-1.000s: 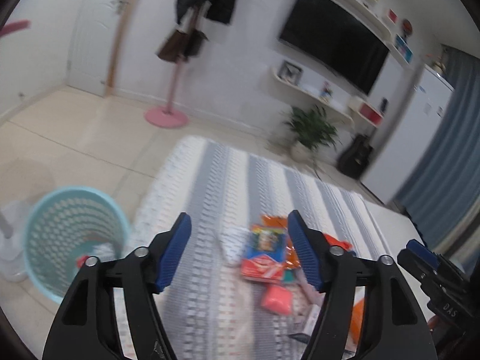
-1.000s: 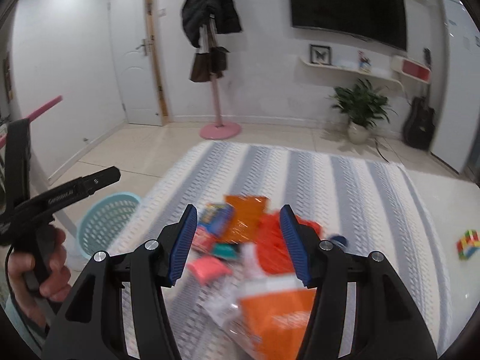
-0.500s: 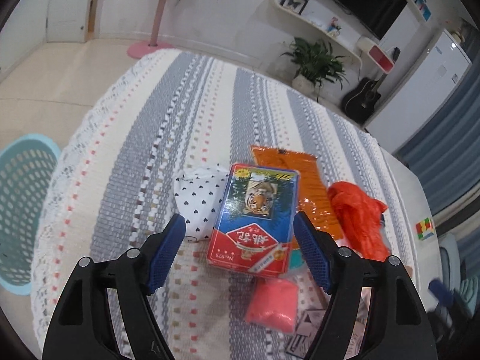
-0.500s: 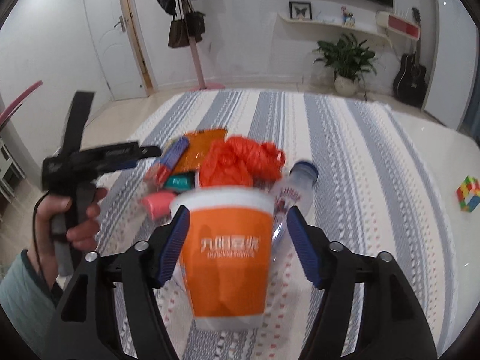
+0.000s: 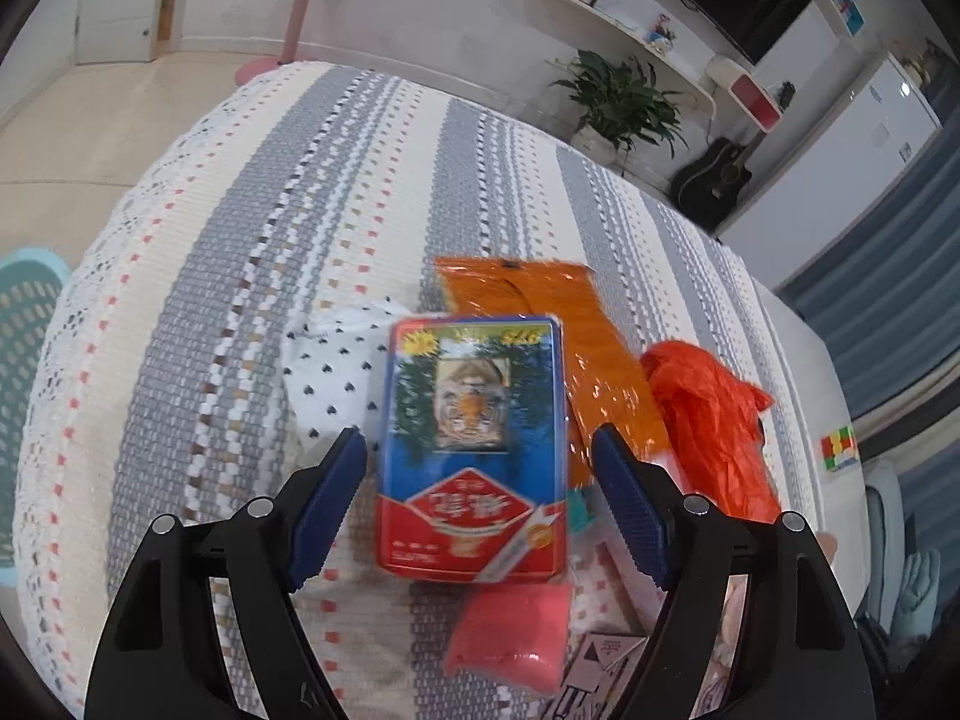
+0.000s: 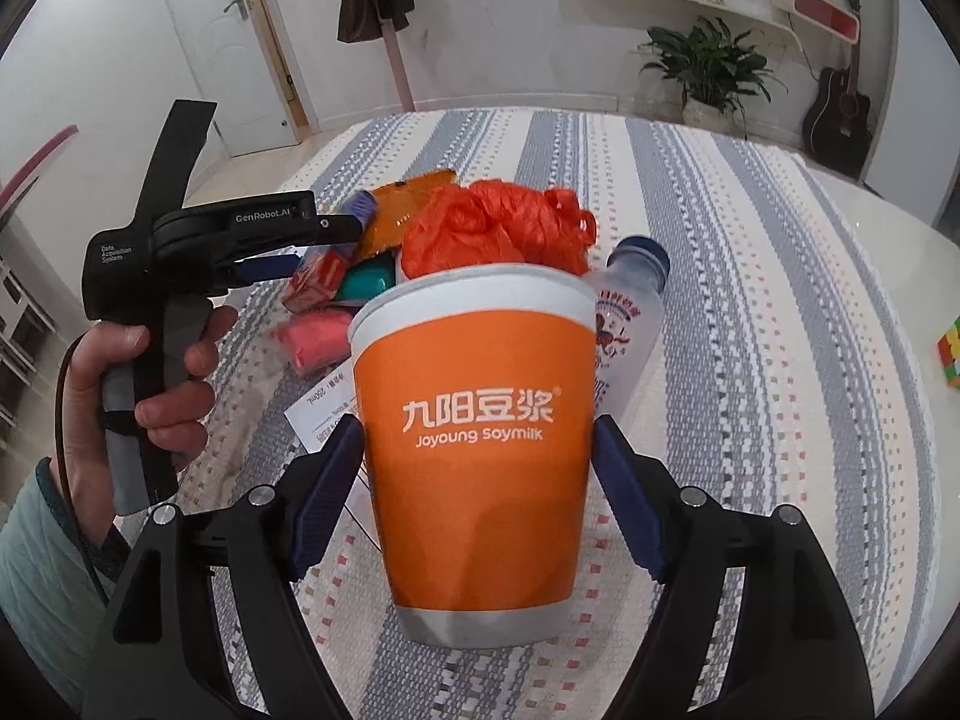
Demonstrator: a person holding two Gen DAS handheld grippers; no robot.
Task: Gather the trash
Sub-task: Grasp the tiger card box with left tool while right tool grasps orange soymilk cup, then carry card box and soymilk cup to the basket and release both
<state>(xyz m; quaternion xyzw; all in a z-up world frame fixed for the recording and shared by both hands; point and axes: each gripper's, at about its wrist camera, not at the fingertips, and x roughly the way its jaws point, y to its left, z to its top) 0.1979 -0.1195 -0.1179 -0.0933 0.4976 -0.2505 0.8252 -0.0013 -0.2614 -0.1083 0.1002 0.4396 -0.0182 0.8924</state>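
Trash lies in a pile on the striped tablecloth (image 5: 252,252). My left gripper (image 5: 480,468) is open, its jaws either side of a blue and red tiger-print packet (image 5: 474,444). Around it lie a heart-print white wrapper (image 5: 336,372), an orange foil bag (image 5: 540,324), a crumpled orange plastic bag (image 5: 714,414) and a pink packet (image 5: 510,630). My right gripper (image 6: 480,468) is open, its jaws flanking an upright orange paper cup (image 6: 480,444). Behind the cup are the orange plastic bag (image 6: 492,228) and a plastic bottle (image 6: 630,324).
A teal basket (image 5: 24,324) stands on the floor left of the table. A colourful cube (image 6: 948,354) sits at the right table edge. The left hand-held gripper (image 6: 180,240) shows in the right wrist view. A paper slip (image 6: 318,414) lies beside the cup.
Both grippers have moved down and closer to the pile. The tiger packet now sits between the left jaws and the orange cup between the right jaws.
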